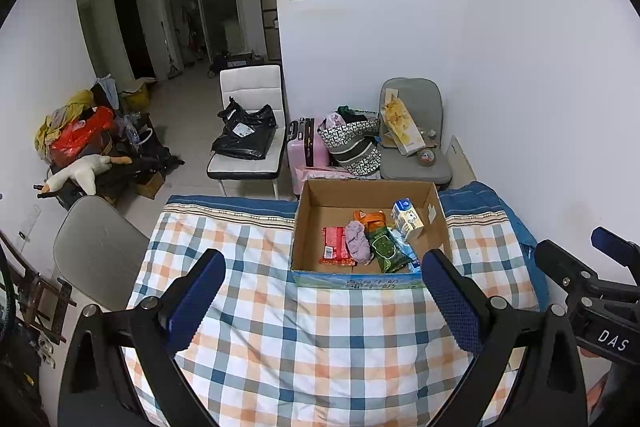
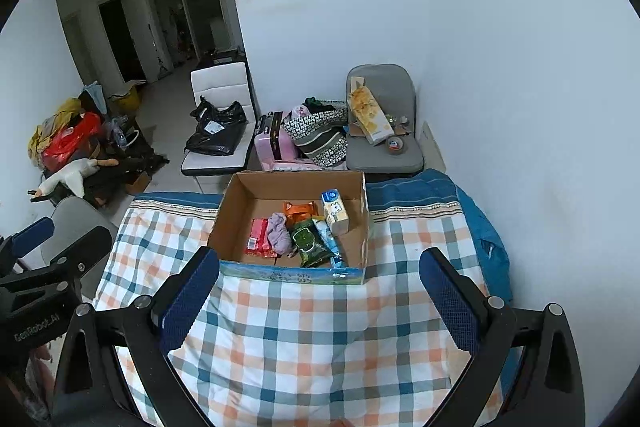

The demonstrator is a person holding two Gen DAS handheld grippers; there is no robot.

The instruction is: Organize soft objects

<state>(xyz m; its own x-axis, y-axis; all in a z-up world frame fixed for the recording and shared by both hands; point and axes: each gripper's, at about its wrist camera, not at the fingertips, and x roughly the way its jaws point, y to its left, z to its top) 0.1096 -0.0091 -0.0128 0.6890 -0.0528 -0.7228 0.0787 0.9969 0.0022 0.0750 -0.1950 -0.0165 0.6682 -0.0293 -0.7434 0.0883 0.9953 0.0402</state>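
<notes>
An open cardboard box (image 1: 304, 227) (image 2: 232, 203) stands on the checked blanket (image 1: 304, 339) (image 2: 312, 339). In it lie a red packet (image 1: 336, 245) (image 2: 258, 239), a lilac cloth (image 1: 358, 241) (image 2: 280, 233), a green pouch (image 1: 386, 247) (image 2: 308, 241), an orange packet (image 1: 370, 217) (image 2: 298, 209), a light blue pack (image 2: 328, 237) and a milk carton (image 1: 407, 218) (image 2: 335, 211). My left gripper (image 1: 324, 303) and right gripper (image 2: 320, 303) are both open and empty, held above the blanket just short of the box.
Behind the table are a white chair with a black bag (image 1: 246, 133), a pink suitcase (image 1: 306, 147), a patterned tote (image 1: 354, 143) and a grey chair (image 1: 416, 131) with a box and tape. A grey chair (image 1: 96, 251) is on the left; a clutter pile (image 1: 80, 147) lies beyond. A wall is on the right.
</notes>
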